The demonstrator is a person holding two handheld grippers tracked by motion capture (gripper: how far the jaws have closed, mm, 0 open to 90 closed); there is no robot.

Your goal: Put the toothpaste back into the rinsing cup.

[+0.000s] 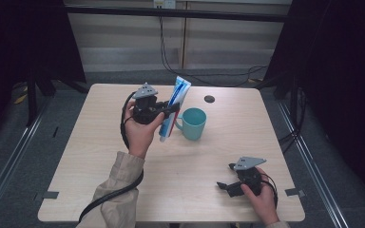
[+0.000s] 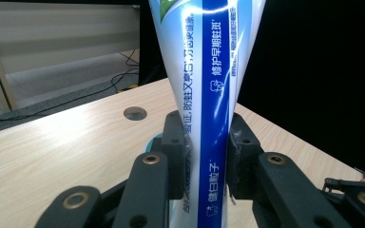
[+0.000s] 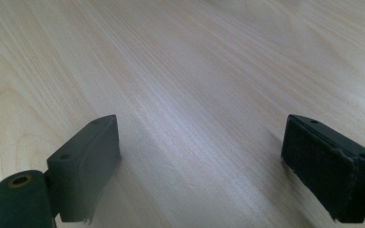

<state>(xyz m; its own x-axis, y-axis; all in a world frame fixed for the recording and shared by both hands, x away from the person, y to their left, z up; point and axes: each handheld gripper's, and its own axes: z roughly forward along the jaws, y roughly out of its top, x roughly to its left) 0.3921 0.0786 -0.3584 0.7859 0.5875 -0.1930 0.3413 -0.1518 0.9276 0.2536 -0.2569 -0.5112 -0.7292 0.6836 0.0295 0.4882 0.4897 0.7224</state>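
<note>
A: Above the table's far middle, what is held?
B: A toothpaste tube (image 1: 174,107), upright and slightly tilted, pinched between the jaws of the left gripper (image 1: 170,110); the jaws press both sides of the tube (image 2: 213,118).

A: And beside it?
B: A teal mug (image 1: 193,123) stands on the table (image 1: 100,142), just right of the tube's lower end.

A: The other tool?
B: The right gripper (image 1: 224,185) sits near the table's near right edge, jaws spread wide over bare wood (image 3: 195,71).

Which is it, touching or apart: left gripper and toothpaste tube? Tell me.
Touching. The left gripper view shows the left gripper with both jaws pressed against the toothpaste tube.
</note>
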